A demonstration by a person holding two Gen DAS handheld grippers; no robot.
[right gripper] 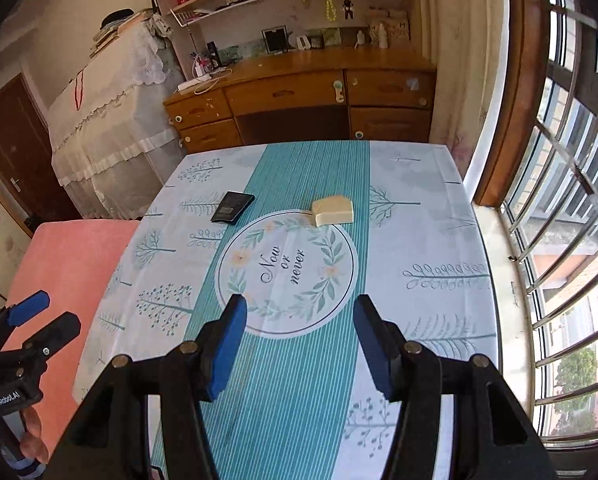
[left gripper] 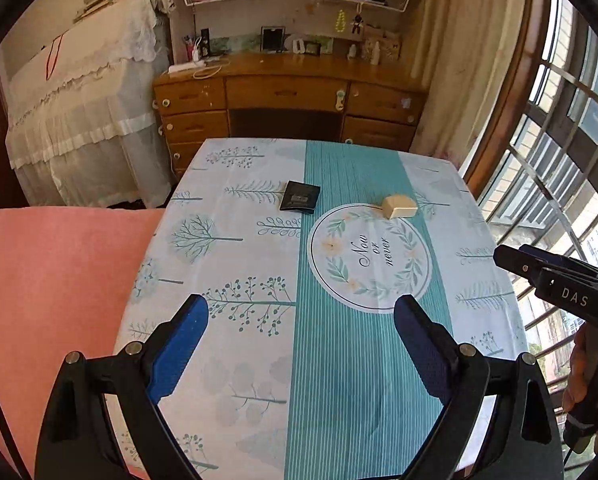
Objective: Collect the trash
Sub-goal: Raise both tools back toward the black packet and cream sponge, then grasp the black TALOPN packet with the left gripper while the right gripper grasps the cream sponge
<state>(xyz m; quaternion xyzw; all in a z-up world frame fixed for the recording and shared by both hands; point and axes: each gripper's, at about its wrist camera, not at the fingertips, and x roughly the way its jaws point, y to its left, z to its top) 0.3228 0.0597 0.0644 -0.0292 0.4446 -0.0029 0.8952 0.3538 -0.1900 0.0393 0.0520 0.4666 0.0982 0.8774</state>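
Observation:
A flat black packet [left gripper: 299, 196] lies on the far left part of the table; it also shows in the right wrist view [right gripper: 232, 207]. A cream box-like piece [left gripper: 399, 206] lies to its right, near the round "Now or never" print, and shows in the right wrist view [right gripper: 333, 210]. My left gripper [left gripper: 301, 314] is open and empty above the table's near part. My right gripper [right gripper: 301, 312] is open and empty over the near middle. Each gripper shows in the other's view: the right gripper [left gripper: 555, 276], the left gripper [right gripper: 43, 312].
The table [right gripper: 419, 220] has a teal and white patterned cloth. A pink cushioned seat [left gripper: 51, 280] stands at its left. A wooden desk [left gripper: 291, 96] with shelves is behind it, a lace-covered piece of furniture [left gripper: 83, 100] at far left, and barred windows [right gripper: 571, 200] on the right.

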